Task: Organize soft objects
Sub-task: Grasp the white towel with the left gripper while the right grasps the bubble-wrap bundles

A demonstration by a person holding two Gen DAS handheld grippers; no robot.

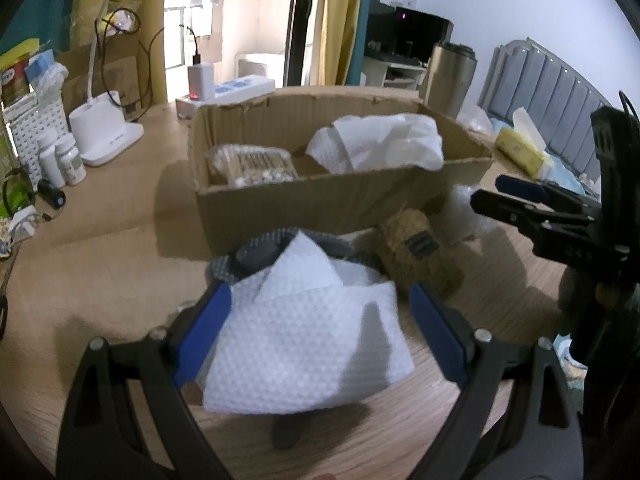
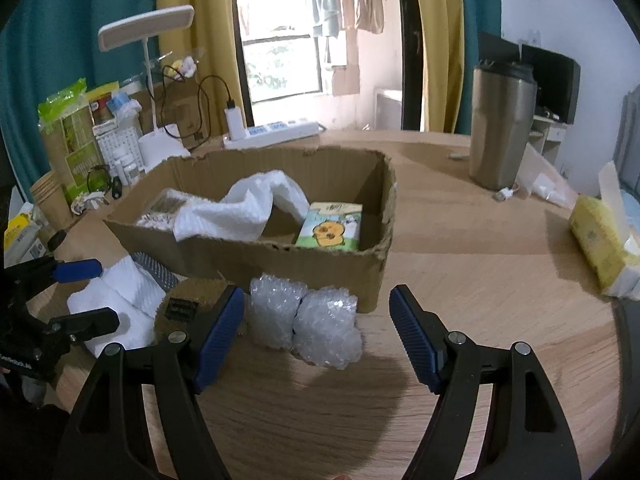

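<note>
The left claw (image 1: 320, 320) hangs wide open over a white paper towel (image 1: 308, 340) lying on the wooden surface (image 1: 100, 280), blue pads either side of it and not gripping. Just beyond the towel sit a grey dotted cloth (image 1: 260, 252) and a tan woven piece (image 1: 420, 252), both close against the cardboard box (image 2: 280, 268). The right claw (image 2: 316, 328) is also spread open, holding nothing, with two wads of bubble wrap (image 2: 308, 324) between its fingers (near the left one). Inside the box lie a crumpled white towel (image 2: 244, 208) and a green tissue pack (image 2: 332, 228).
</note>
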